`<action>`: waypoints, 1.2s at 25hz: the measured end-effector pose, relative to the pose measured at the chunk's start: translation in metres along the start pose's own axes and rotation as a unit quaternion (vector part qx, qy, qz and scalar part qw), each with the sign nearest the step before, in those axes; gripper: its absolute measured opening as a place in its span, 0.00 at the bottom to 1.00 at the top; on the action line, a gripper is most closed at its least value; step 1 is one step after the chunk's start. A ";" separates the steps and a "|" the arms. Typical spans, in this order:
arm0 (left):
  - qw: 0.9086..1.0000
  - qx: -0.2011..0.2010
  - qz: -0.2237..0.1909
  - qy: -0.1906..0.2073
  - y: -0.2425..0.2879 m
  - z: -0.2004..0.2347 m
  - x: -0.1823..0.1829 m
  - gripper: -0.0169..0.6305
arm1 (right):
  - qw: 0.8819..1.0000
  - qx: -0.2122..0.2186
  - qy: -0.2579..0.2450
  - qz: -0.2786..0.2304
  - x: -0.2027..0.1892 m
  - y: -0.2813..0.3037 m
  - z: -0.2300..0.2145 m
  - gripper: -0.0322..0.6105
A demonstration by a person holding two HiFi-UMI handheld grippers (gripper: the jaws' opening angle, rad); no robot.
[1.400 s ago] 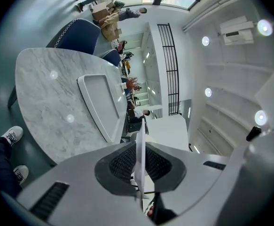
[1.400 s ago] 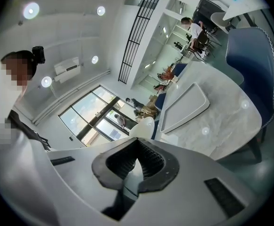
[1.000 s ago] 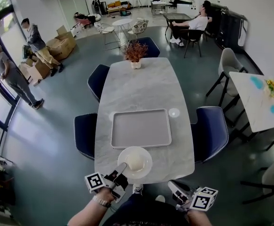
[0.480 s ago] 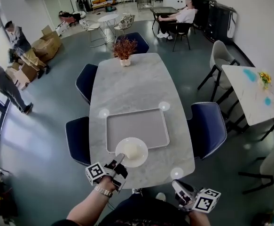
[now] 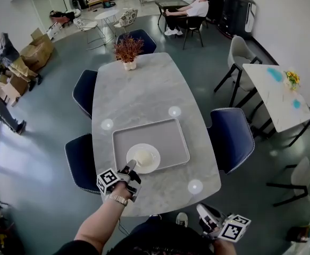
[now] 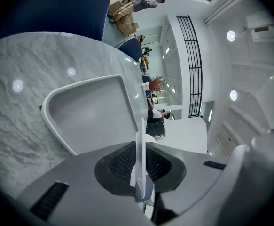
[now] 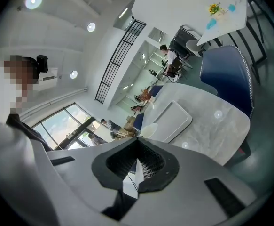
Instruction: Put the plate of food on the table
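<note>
**Left gripper and plate.** The left gripper (image 6: pixel 139 166) is pressing its two pads almost together on the thin white rim of the plate (image 5: pixel 143 158), which is showing edge-on between them in the left gripper view. The plate is carrying a pale mound of food (image 5: pixel 144 156). It is sitting over the near part of the grey tray (image 5: pixel 150 124), which is lying on the marble table (image 5: pixel 144 89). Whether it is resting on the tray or hanging just above it cannot be told.

**Right gripper.** The right gripper (image 5: pixel 202 211) is holding its jaws together on nothing, beside the person's body and well apart from the plate.

**Progress.** The carrying is judged nearly complete. The final lowering (if any), the release of the rim and the withdrawal are remaining.
</note>
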State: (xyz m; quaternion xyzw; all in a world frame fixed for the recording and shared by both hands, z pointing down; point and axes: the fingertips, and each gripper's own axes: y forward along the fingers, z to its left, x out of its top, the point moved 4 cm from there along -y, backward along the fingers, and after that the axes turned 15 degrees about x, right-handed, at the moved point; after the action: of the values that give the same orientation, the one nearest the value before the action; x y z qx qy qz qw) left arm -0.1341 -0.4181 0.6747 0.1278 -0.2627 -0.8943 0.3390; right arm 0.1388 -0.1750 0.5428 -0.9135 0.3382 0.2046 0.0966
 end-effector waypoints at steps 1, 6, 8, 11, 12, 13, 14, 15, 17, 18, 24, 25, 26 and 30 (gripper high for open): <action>1.000 0.007 0.000 0.001 0.007 0.001 0.004 0.08 | 1.000 -0.004 0.000 -0.003 -0.001 0.001 0.000 0.07; 1.000 0.030 0.000 -0.007 0.041 0.008 0.023 0.08 | 1.000 -0.020 0.004 -0.016 -0.006 0.005 0.001 0.07; 0.999 0.037 -0.003 -0.012 0.051 0.009 0.029 0.08 | 0.999 -0.025 0.007 -0.021 -0.008 0.005 0.001 0.07; 0.999 0.044 -0.004 -0.017 0.063 0.012 0.035 0.08 | 0.999 -0.034 0.010 -0.027 -0.010 0.005 0.000 0.07; 0.999 0.049 -0.004 -0.017 0.066 0.013 0.038 0.08 | 0.999 -0.037 0.011 -0.029 -0.011 0.005 0.000 0.07; 0.998 0.053 -0.004 -0.017 0.070 0.015 0.040 0.08 | 0.999 -0.041 0.012 -0.030 -0.012 0.005 0.000 0.07; 0.998 0.056 -0.004 -0.015 0.073 0.015 0.041 0.08 | 0.998 -0.043 0.012 -0.032 -0.013 0.005 0.000 0.07; 0.998 0.059 -0.004 -0.012 0.075 0.015 0.043 0.08 | 0.998 -0.046 0.012 -0.034 -0.013 0.004 0.001 0.07; 0.998 0.061 -0.002 -0.007 0.081 0.014 0.045 0.08 | 0.998 -0.050 0.012 -0.040 -0.013 0.004 0.001 0.07; 0.998 0.062 -0.001 -0.005 0.084 0.013 0.046 0.08 | 0.998 -0.051 0.012 -0.043 -0.012 0.003 0.001 0.07; 0.996 0.086 0.005 0.012 0.095 0.013 0.046 0.07 | 0.997 -0.058 0.014 -0.048 -0.012 0.003 0.000 0.07; 0.996 0.090 0.004 0.015 0.096 0.012 0.046 0.07 | 0.997 -0.058 0.015 -0.048 -0.012 0.003 0.000 0.07; 0.996 0.092 0.004 0.018 0.097 0.012 0.047 0.07 | 0.997 -0.058 0.016 -0.048 -0.011 0.003 0.000 0.07; 0.995 0.099 0.003 0.031 0.099 0.012 0.048 0.07 | 0.997 -0.057 0.018 -0.047 -0.013 0.003 -0.003 0.07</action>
State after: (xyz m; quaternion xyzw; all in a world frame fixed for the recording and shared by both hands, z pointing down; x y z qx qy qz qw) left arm -0.1212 -0.5086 0.7376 0.1880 -0.3399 -0.8582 0.3357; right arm 0.1286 -0.1708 0.5510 -0.9358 0.2846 0.2024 0.0477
